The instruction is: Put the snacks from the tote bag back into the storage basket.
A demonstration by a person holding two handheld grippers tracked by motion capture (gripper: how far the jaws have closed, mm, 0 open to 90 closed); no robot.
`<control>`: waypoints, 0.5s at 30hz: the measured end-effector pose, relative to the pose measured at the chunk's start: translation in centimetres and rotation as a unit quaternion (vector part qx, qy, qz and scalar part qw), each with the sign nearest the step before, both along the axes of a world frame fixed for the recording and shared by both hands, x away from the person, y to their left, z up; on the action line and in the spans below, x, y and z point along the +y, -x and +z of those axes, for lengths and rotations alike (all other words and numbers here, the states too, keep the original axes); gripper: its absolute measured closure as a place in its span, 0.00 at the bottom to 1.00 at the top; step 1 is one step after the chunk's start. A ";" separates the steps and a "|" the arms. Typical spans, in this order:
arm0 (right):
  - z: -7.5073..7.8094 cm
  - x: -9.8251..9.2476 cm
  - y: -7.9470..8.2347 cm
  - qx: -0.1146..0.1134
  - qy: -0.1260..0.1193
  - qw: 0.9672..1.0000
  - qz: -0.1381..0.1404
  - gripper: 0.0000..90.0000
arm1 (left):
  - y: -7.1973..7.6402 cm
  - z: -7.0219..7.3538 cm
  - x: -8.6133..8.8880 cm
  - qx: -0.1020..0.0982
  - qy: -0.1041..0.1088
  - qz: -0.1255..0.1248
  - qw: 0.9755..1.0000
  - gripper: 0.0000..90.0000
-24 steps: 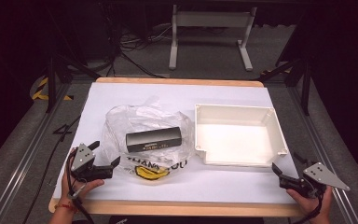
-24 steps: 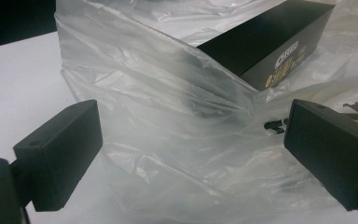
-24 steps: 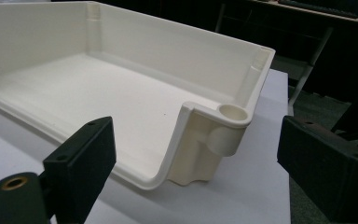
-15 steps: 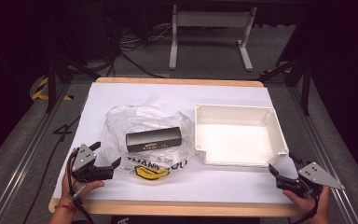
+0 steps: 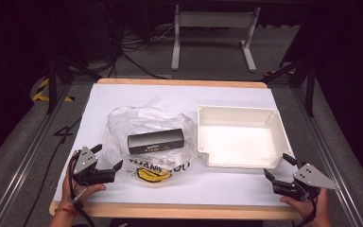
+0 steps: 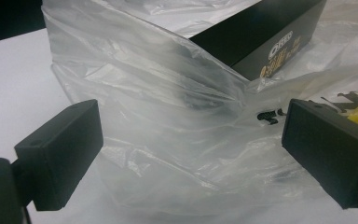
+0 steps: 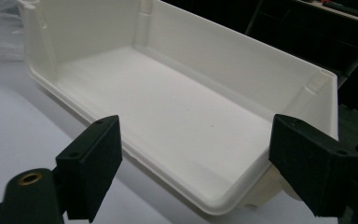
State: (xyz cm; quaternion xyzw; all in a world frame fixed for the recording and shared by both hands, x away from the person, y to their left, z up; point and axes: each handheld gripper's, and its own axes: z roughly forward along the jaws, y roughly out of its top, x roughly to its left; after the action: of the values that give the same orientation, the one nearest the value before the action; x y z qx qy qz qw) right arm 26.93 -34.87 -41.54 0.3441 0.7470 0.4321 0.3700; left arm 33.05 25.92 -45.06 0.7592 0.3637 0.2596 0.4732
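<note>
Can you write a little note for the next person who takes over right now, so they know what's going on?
Left tool: open, empty, jaws pointing at the crinkly clear plastic bag from its near left edge.
Right tool: open, empty, at the near right corner of the white rectangular plastic tray.
Things: the black rectangular box with gold print lies inside the bag, mid-table. The tray sits to the right of the bag with nothing in it.
Done: nothing gripped yet.
Left: probably hold the bag, get the box out, and put it in the tray.
</note>
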 end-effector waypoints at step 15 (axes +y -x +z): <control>1.2 2.2 -0.3 0.011 0.008 0.999 0.031 0.17 | 0.4 -0.1 -0.6 0.003 -0.011 -0.020 1.000 0.07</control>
State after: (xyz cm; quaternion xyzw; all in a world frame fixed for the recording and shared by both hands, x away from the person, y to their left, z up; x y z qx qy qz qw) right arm 27.23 -32.63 -40.33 0.3227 0.7648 0.4334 0.3508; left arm 32.68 25.33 -45.17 0.7723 0.3468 0.2517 0.4690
